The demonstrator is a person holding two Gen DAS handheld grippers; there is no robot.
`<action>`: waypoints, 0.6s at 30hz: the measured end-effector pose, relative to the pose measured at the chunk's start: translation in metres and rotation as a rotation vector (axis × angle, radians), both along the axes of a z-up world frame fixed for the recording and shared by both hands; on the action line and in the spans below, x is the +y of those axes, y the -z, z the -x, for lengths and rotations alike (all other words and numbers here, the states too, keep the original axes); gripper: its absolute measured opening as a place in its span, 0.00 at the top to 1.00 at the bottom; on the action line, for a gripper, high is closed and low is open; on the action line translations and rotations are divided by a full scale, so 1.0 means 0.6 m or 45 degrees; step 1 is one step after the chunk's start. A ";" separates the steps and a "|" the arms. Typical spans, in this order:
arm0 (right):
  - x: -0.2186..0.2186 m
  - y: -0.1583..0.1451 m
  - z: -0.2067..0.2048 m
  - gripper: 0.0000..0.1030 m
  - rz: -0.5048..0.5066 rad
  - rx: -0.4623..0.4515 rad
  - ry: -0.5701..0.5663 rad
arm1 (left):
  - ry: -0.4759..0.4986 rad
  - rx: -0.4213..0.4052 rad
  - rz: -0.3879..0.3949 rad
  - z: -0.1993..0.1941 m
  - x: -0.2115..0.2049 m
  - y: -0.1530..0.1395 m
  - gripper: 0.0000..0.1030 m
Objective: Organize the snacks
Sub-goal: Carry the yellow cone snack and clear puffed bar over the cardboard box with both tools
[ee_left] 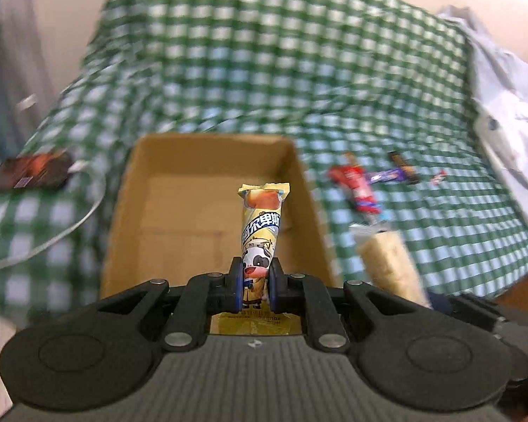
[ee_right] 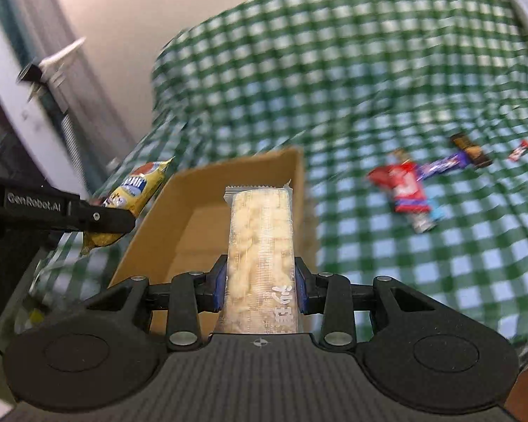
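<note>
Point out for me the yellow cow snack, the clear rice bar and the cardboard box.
yellow cow snack (ee_left: 260, 232): left wrist view, middle of the wrapper, above the cow.
clear rice bar (ee_right: 260, 239): right wrist view, middle of the clear wrapper.
cardboard box (ee_left: 213, 146): left wrist view, far wall.

Green-and-white checked cloth (ee_left: 264, 52), tan cardboard box (ee_left: 130, 211), yellow cow-print wrapper (ee_left: 260, 232), seemingly red packet (ee_right: 404, 186)

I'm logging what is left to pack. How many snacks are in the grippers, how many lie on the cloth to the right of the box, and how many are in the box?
Held: 2, yellow cow-print pack in left gripper, pale rice bar in right gripper.
On the cloth, blurred: about 4, red pack, purple bar, dark bar, small red candy.
In cardboard box: 0 visible.
Total: about 6.
</note>
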State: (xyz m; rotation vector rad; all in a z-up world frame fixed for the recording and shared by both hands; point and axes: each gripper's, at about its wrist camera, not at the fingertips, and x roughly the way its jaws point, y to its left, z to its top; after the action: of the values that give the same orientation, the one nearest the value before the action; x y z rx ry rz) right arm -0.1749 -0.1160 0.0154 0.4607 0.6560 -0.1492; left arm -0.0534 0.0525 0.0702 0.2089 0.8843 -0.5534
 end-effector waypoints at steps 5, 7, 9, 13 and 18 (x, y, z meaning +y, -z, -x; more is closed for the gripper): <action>0.075 -0.001 0.000 0.63 0.069 0.053 -0.081 | -0.062 0.007 -0.017 0.016 0.090 0.029 0.86; 0.094 -0.003 0.000 0.63 0.095 0.067 -0.103 | -0.063 0.011 -0.003 0.021 0.104 0.037 0.86; 0.108 -0.007 -0.003 0.63 0.126 0.076 -0.112 | -0.063 0.002 0.010 0.029 0.116 0.039 0.86; 0.127 -0.013 -0.002 0.63 0.179 0.089 -0.117 | -0.060 -0.012 0.048 0.037 0.127 0.039 0.86; 0.140 -0.014 -0.001 0.63 0.216 0.115 -0.109 | -0.058 0.003 0.072 0.034 0.130 0.043 0.86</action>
State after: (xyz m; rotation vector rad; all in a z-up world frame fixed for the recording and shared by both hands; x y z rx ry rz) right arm -0.1742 -0.0319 0.0239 0.2632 0.7434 -0.1441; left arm -0.0741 0.1306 0.0446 0.1365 0.8726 -0.5356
